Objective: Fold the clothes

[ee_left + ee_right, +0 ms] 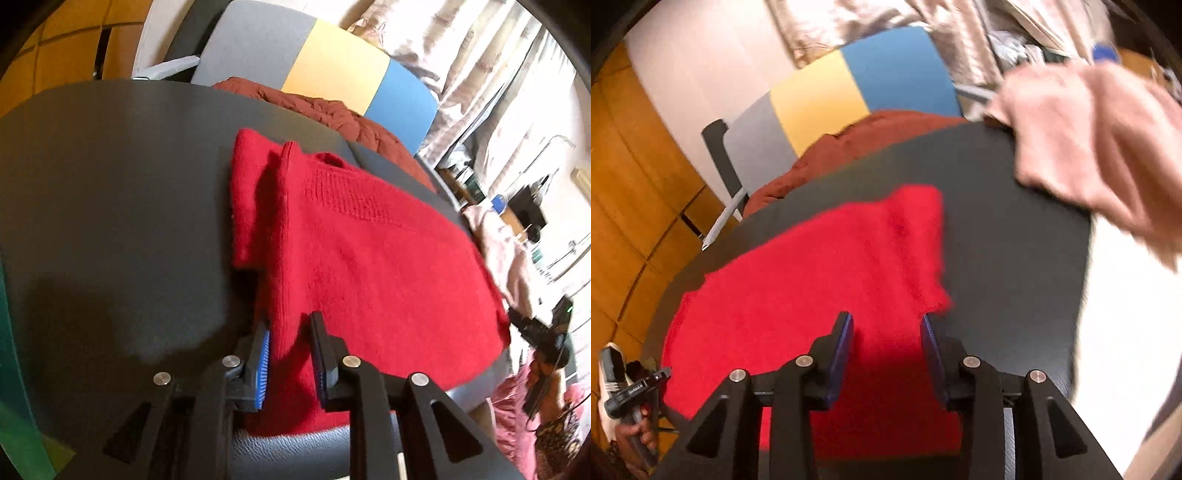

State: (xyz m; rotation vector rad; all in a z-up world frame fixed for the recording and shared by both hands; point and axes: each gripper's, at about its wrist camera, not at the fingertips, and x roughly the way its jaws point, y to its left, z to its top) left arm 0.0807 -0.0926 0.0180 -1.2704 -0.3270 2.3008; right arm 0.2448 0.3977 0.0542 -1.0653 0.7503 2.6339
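A red knitted sweater (369,258) lies partly folded on a dark grey round table (110,184), its near edge hanging over the rim. My left gripper (290,328) is at that near edge, its blue-padded fingers (263,350) closed on a thick fold of the hem. In the right wrist view the sweater (812,277) is blurred. My right gripper (886,321) hovers over its near right part, open, with nothing pinched. A hand holds the right gripper (535,328) by the sweater's right corner. The left gripper (635,391) shows at the bottom left.
A pale pink garment (1089,147) lies on the table's far right edge. A rust-brown quilted garment (332,110) rests on a chair (332,59) with a grey, yellow and blue back behind the table. Curtains hang beyond, with wooden panels at the left.
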